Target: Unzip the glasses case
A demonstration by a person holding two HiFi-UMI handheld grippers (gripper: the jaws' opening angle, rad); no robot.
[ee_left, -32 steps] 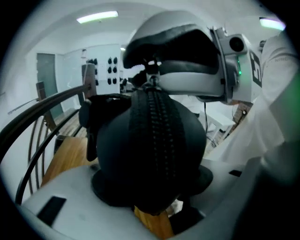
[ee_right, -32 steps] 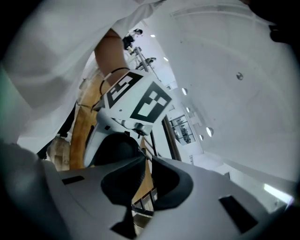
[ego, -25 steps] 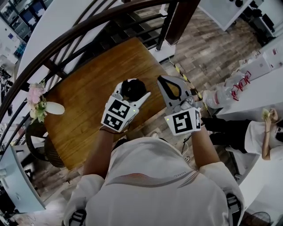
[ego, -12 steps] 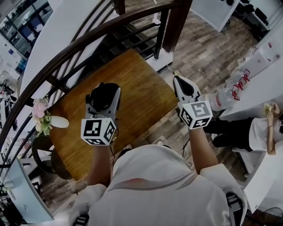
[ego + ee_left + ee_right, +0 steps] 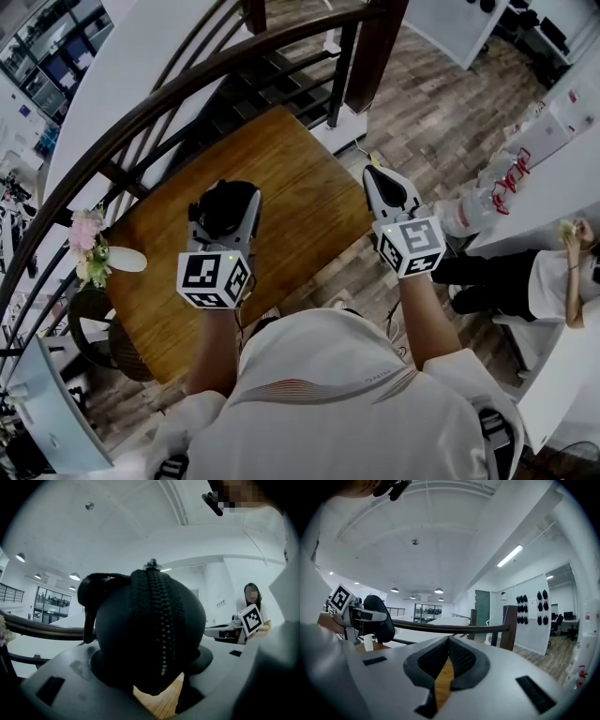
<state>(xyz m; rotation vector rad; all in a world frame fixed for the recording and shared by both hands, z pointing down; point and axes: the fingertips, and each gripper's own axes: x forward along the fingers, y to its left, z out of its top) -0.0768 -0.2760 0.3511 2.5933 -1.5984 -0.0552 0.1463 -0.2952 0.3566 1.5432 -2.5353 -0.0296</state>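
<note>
The black glasses case (image 5: 221,210) is held above the wooden table (image 5: 300,169), clamped between the jaws of my left gripper (image 5: 225,201). In the left gripper view the case (image 5: 150,634) fills the middle. Its zipper (image 5: 161,620) runs down the side facing the camera, with the pull (image 5: 152,564) at the top and a strap loop (image 5: 89,602) at the left. My right gripper (image 5: 372,174) hovers off the table's right edge, shut with nothing in it, well apart from the case. In the right gripper view its pads (image 5: 461,660) meet, and the case (image 5: 378,613) shows at the far left.
A dark curved railing (image 5: 234,58) arcs behind the table. Flowers (image 5: 86,246) and a small white object (image 5: 127,260) sit at the table's left end, above a chair (image 5: 84,314). A seated person (image 5: 553,281) and a white table (image 5: 553,187) are at the right.
One second ago both grippers were close together over the table's middle. They have drawn apart: the left with the case toward the left, the right rolled over and toward the right. Since then almost still.
</note>
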